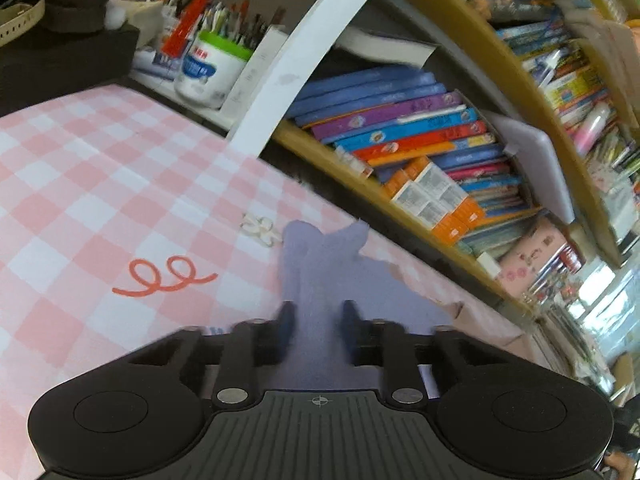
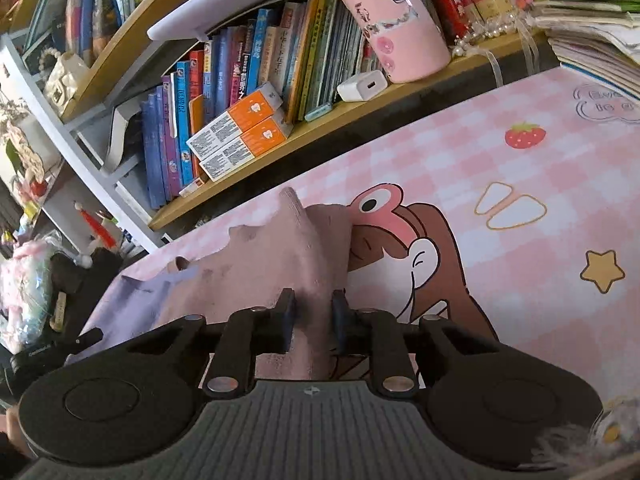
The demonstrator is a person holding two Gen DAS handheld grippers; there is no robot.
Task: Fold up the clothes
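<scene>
Here we hold 1 cloth (image 2: 256,280) between our 2 grippers above the table (image 2: 520,208), which wears a pink checked cover printed with a cartoon girl (image 2: 404,256), a strawberry (image 2: 525,135) and a star (image 2: 602,271).

In the right wrist view, the right gripper (image 2: 313,320) has its fingers narrowed on a raised ridge of the cloth, pink on this face, with the fabric bunched up between the pads. To the left of that ridge the cloth spreads low over the table, and a lavender part shows at its far left edge.

In the left wrist view, the left gripper (image 1: 318,328) pinches the lavender face of the cloth (image 1: 320,272), fingers set close with fabric running between them and rising in 2 peaks ahead. This view is blurred, so we cannot tell how much of the cloth touches the table.

Behind the table stands a bookshelf (image 2: 320,120) packed with books, 2 orange boxes (image 2: 244,128) and a pink cup (image 2: 394,24). A white tub of pens (image 1: 212,68) sits at the table's far corner.
</scene>
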